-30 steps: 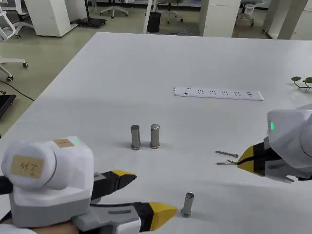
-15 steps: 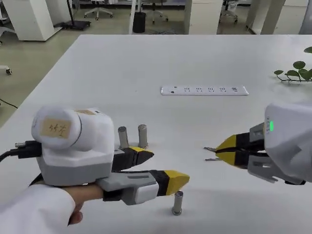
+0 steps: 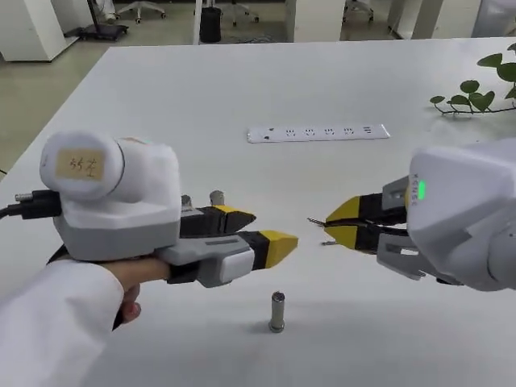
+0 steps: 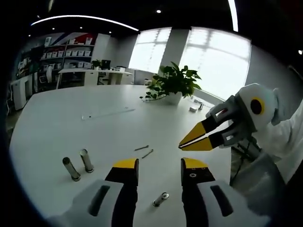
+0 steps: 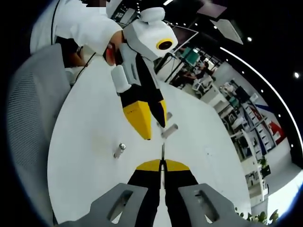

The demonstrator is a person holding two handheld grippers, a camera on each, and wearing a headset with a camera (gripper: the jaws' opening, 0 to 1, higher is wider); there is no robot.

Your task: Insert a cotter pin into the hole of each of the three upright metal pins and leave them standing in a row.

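Note:
One upright metal pin (image 3: 276, 311) stands alone near the table's front. The tops of two more metal pins (image 3: 216, 197) show behind my left gripper (image 3: 266, 229), which hovers open above the table. The left gripper view has the pair of metal pins (image 4: 78, 164) at left and the single pin (image 4: 161, 199) below my open left gripper (image 4: 159, 164). My right gripper (image 3: 327, 226) faces it, shut on a thin cotter pin (image 5: 162, 158) that pokes out of the right gripper (image 5: 162, 164). Two other cotter pins (image 4: 144, 151) lie on the table.
A white power strip (image 3: 318, 132) lies across the middle of the white table (image 3: 161, 105). A potted plant (image 3: 476, 89) sits at the far right edge. Office chairs and cabinets stand on the floor beyond the table.
My left gripper has risen from the near left and come forward over the table. The right gripper has moved left toward it. The head camera has shifted as well.

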